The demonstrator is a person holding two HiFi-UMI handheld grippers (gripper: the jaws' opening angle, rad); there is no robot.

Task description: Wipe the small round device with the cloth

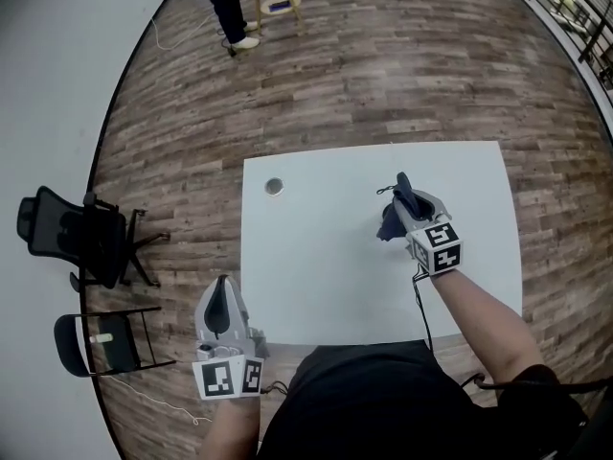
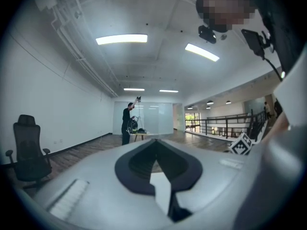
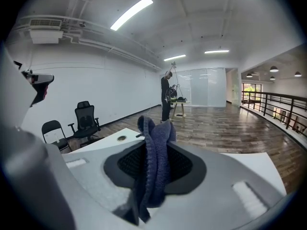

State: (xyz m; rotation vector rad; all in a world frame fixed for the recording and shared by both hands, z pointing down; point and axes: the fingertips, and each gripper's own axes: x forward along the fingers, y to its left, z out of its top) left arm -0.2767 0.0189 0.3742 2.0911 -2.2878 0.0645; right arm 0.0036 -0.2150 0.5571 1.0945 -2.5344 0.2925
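Note:
The small round device [image 1: 275, 187] lies near the far left corner of the white table [image 1: 326, 295]; the right gripper view catches it as a small ring [image 3: 121, 138]. My right gripper [image 1: 400, 185] hovers over the table's right half, shut on a dark blue cloth [image 1: 391, 222]. In its own view the cloth [image 3: 156, 162] is pinched between the jaws and sticks up past the tips of the right gripper [image 3: 156, 128]. My left gripper [image 1: 222, 290] is held at the table's near left corner, well short of the device. In its own view, the left gripper [image 2: 154, 143] has its tips together and holds nothing.
A black office chair [image 1: 77, 233] and a folding chair [image 1: 101, 343] stand on the wood floor left of the table. Far off, a person [image 1: 228, 8] stands by a wooden stool [image 1: 278, 3]. A railing [image 1: 575, 8] runs along the far right.

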